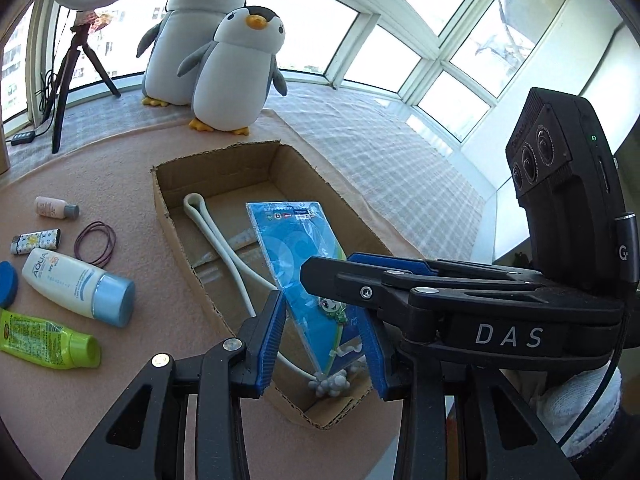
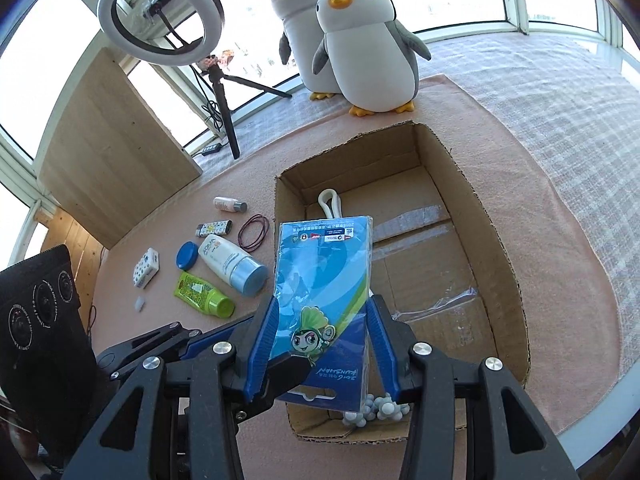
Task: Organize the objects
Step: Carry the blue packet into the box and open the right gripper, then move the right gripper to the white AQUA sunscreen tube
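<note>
A blue printed packet (image 2: 324, 276) stands tilted over the near end of an open cardboard box (image 2: 500, 240), and my right gripper (image 2: 322, 340) is shut on its two side edges. My left gripper (image 1: 322, 348) is open, its fingers straddling the lower end of the packet (image 1: 296, 248). From the left wrist view the right gripper (image 1: 332, 268) reaches in from the right. In the right wrist view the left gripper (image 2: 256, 356) comes from the lower left, one fingertip over the packet's face. A white looped cord (image 1: 224, 240) with a knobbly end (image 2: 380, 408) lies in the box (image 1: 160, 200).
Left of the box on the pink mat lie a white sunscreen bottle (image 2: 228, 260), green tube (image 2: 200, 290), lighter (image 2: 214, 229), small pink bottle (image 2: 229, 205), rubber bands (image 2: 254, 232), blue lid (image 2: 187, 255) and a patterned white box (image 2: 146, 267). Two plush penguins (image 2: 360, 48) and a ring light (image 2: 160, 20) stand behind.
</note>
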Motion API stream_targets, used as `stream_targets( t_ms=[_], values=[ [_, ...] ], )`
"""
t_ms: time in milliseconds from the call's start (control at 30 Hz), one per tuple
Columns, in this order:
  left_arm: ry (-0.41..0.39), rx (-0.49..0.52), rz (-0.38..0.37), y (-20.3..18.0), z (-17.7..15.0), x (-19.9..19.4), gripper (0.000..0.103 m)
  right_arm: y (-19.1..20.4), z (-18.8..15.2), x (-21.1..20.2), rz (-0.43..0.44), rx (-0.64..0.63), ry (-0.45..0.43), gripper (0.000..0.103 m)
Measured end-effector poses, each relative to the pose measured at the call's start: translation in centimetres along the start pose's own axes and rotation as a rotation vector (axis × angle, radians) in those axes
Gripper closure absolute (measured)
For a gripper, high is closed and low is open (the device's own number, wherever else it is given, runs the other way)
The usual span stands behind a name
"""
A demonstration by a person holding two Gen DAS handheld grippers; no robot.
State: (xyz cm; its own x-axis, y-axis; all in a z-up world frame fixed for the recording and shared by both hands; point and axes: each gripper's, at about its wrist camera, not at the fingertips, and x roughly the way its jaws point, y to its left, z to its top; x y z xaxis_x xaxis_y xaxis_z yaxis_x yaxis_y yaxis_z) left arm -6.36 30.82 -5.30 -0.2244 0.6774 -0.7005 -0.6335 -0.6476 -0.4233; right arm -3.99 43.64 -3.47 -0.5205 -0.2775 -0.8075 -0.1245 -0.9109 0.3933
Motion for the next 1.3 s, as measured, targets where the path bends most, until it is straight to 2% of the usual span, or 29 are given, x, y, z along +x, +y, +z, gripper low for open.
stream_targets(
  t_ms=[100,133,167,233,400,567,833,1300],
  values=[
    [0.016,0.017,-0.005,-0.7,0.3,0.9,0.062,-1.0,0.0,-0.2,-0.017,0.018,-0.006,0.061],
    [0.022,0.018,0.001,-0.8,0.3,1.1,0.055,-1.4,0.0,-0.1,-0.039,0.025,-0.01,0.059],
    [0.022,0.015,0.013,-0.8,0.3,1.2,0.046,-1.8,0.1,0.0,-0.067,0.033,-0.009,0.052],
    [0.025,0.009,0.026,-0.5,0.3,1.3,0.042,-2.7,0.0,0.0,-0.078,0.064,-0.018,0.048],
    [0.025,-0.007,0.042,0.9,-0.4,0.4,0.042,-3.1,-0.4,0.3,-0.078,0.086,-0.011,0.046],
    [0.018,-0.048,0.058,2.6,-1.4,-1.2,0.042,-1.6,-0.5,0.5,-0.055,0.062,-0.005,0.045],
    [0.003,-0.136,0.12,7.1,-4.1,-5.0,0.042,2.5,-0.3,1.8,0.006,0.001,0.014,0.045],
    [-0.051,-0.311,0.239,15.4,-9.9,-12.9,0.043,10.8,0.8,7.2,0.083,-0.147,0.117,0.045]
  ],
)
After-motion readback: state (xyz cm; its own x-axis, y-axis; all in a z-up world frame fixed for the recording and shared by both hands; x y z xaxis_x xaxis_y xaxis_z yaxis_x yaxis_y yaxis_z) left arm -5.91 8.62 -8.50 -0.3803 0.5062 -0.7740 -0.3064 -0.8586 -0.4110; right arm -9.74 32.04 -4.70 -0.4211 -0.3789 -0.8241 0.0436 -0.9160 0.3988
